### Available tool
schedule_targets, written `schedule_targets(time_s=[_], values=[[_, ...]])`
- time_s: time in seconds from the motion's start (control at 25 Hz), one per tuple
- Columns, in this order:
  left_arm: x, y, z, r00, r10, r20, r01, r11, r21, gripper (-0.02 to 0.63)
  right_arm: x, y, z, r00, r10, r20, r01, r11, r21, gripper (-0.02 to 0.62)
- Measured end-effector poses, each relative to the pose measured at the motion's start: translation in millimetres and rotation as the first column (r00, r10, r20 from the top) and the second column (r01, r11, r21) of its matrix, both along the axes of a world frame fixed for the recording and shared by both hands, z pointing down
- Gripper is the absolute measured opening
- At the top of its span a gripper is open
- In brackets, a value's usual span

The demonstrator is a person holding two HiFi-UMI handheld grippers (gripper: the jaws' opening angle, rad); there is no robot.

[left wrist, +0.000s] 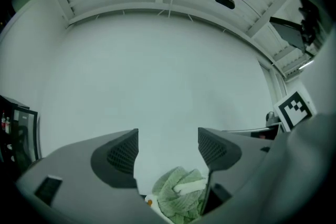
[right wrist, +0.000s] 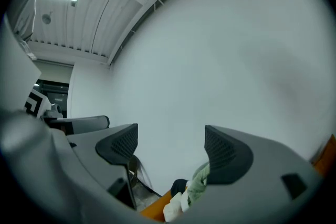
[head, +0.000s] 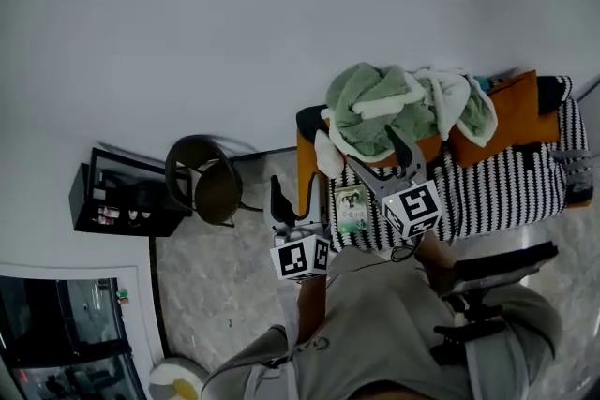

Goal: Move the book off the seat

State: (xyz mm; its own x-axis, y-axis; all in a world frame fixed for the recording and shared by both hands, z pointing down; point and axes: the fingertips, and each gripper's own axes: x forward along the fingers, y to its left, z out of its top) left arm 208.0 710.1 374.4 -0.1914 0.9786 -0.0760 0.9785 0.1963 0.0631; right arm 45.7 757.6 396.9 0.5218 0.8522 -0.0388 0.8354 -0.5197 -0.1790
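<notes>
1. Book [head: 352,208]: it lies flat, cover up, on the striped seat [head: 497,192], near the seat's left end and just in front of the green blanket [head: 375,108]. Nothing rests on it, so we judge it free to lift.
2. We hold the left gripper [head: 279,201] just left of the book, off the seat's end, and the right gripper [head: 401,153] just right of it, above the stripes. Neither touches the book. We read this as flanking it ahead of a grasp.
3. The left fingers [left wrist: 118,157] stand wide apart with nothing between them, and so do the right fingers [right wrist: 226,152]. Both pairs aim level at the bare white wall, over the blanket heap.
4. The book is a thin rectangle with a green printed cover, and it looks stiff. The seat cover is soft black-and-white striped fabric, the blanket is fluffy and crumpled, and the orange cushion [head: 506,112] is smooth. The finger pads are dark and gridded, likely for grip.
</notes>
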Motion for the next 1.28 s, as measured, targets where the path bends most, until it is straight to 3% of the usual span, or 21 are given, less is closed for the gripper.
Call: schedule_targets(time_s=[0.28, 0.4, 0.92, 1.28], values=[[11, 16, -39, 0.996, 0.08, 0.029, -0.076, 0.99, -0.116, 0.357, 8, -5, -47, 0.997, 0.063, 0.047, -0.058, 0.993, -0.1, 0.403], [26, 20, -45, 0.997, 0.065, 0.042, -0.059, 0.988, -0.146, 0.359, 16, -4, -59, 0.992, 0.098, 0.081, -0.085, 0.986, -0.146, 0.403], [58, 24, -30, 0.996, 0.052, 0.068, -0.044, 0.992, -0.12, 0.374, 34, -7, -47, 0.98, 0.129, 0.15, -0.113, 0.988, -0.108, 0.403], [62, 42, 12, 0.995, 0.063, 0.081, -0.063, 0.998, -0.002, 0.374, 48, 11, 0, 0.976, 0.111, 0.187, -0.115, 0.993, 0.007, 0.403]])
